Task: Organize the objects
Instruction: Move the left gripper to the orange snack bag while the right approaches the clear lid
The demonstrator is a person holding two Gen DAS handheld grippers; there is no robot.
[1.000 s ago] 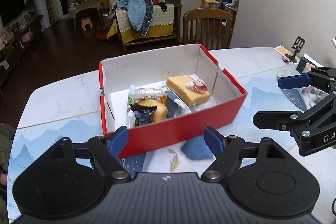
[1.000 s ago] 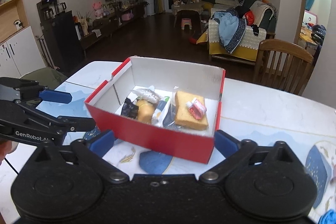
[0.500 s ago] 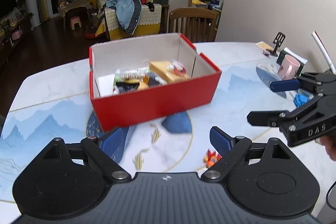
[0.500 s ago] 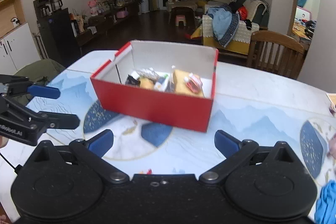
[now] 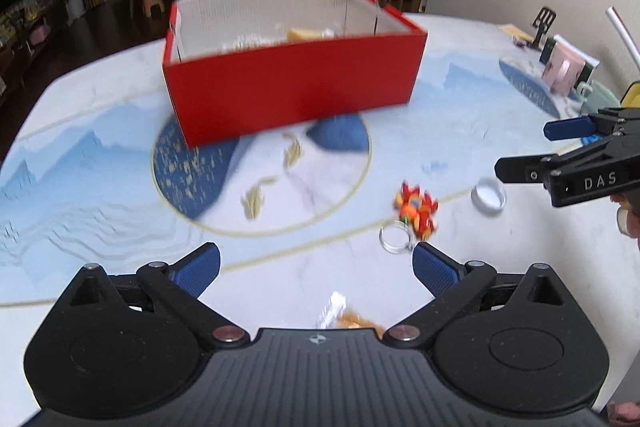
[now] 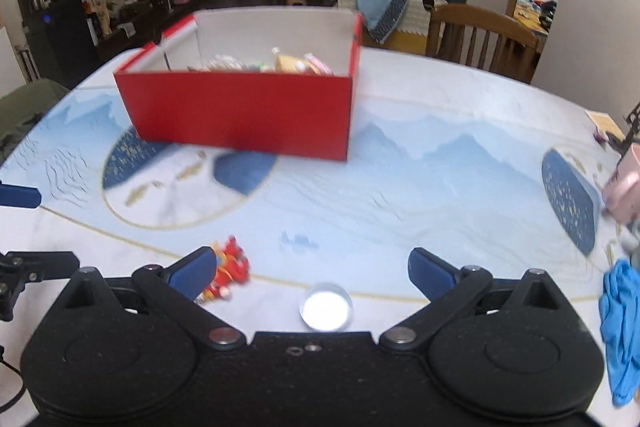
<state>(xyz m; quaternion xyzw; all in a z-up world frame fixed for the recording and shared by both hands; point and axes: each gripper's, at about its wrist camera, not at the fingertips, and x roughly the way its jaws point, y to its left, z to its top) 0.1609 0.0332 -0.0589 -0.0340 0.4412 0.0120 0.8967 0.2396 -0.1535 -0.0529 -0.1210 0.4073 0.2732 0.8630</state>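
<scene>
The red box (image 5: 292,83) is seen well ahead of both claws on the counter (image 5: 100,187), already holding several small things that are too blurred to be named, while the loose pieces yet to be sorted lie much nearer. For the left claw (image 5: 316,267), whose jaws are opening with nothing between them, a small packet with orange contents (image 5: 348,315) is found almost directly below and between the pads, partly hidden by the claw's own body (its long axis cannot be judged from what shows). A clear ring (image 5: 396,235) lies just beside the left claw's right pad, and the orange-red toy (image 5: 416,209) sits just beyond that ring, to the right of the claw's centre line. The right claw (image 6: 312,269) is held wide apart and empty; a small round white-lidded jar (image 6: 326,309) is seen close under it, nearly centred between its pads, with the toy (image 6: 228,273) touching or just behind its left pad in the view. So the jar is judged nearer to the right hand and the packet nearer to the left; the toy lies between the two claws and could be reached by either. A blue cloth (image 6: 622,327) is left far out to the right.
</scene>
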